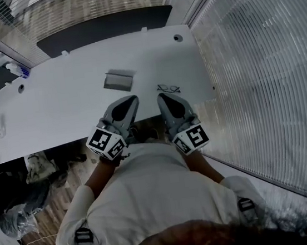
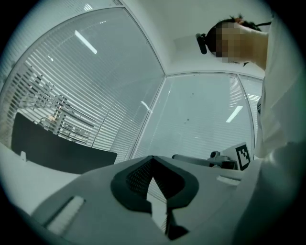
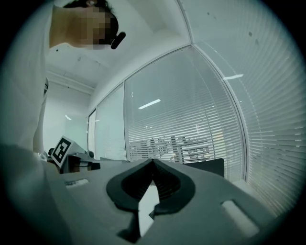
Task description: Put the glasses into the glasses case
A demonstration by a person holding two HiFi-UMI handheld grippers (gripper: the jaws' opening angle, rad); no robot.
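Note:
In the head view a grey glasses case (image 1: 119,81) lies on the white table (image 1: 67,102). Thin dark-framed glasses (image 1: 168,88) lie to its right, close to the table's near edge. My left gripper (image 1: 132,98) reaches over the near edge just below the case, and its jaws meet at the tips with nothing between them. My right gripper (image 1: 161,96) sits beside it, just short of the glasses, also shut and empty. Neither gripper touches the case or the glasses. In the two gripper views the left gripper (image 2: 153,159) and right gripper (image 3: 153,161) point level at glass walls with blinds, with the table hidden.
A dark panel (image 1: 102,29) runs along the table's far edge. A small bottle (image 1: 16,70) stands far left and a round cable hole (image 1: 178,38) is far right. Window blinds (image 1: 265,76) close off the right side. Bags (image 1: 36,168) lie on the floor beneath the table's near left.

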